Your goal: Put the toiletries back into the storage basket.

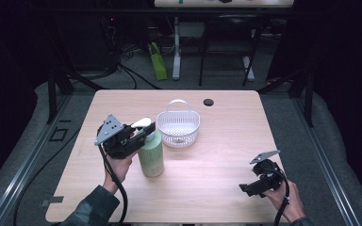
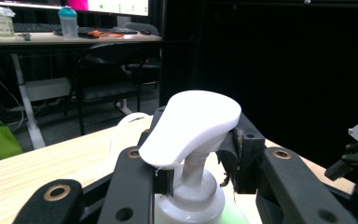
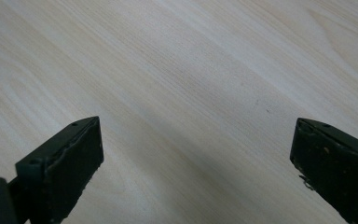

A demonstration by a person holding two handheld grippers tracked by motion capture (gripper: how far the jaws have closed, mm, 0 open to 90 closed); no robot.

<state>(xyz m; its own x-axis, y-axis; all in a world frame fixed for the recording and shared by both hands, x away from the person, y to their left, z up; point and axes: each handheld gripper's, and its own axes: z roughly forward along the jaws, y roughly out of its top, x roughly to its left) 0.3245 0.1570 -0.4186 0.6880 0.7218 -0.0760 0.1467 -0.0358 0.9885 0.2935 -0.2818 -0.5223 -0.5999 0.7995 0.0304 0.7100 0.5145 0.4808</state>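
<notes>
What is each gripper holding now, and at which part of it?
The left gripper holds the green pump bottle by its white neck, just under the pump head. The right gripper holds nothing; its jaws are open above the table.

- In the high view the bench [image 1: 217, 155] is lit brightly from above, while the room around it falls off into near black.
- The green bottle [image 1: 151, 157] and the white basket [image 1: 178, 128] throw short, soft shadows on the wood.
- In the left gripper view the white pump head [image 2: 191, 126] is slightly overexposed, its near parts soft; the dark curtain behind holds no detail, and the far desk looks hazy.
- In the right gripper view the wood grain is sharp and evenly lit, with dim shade between the black jaws.
</notes>
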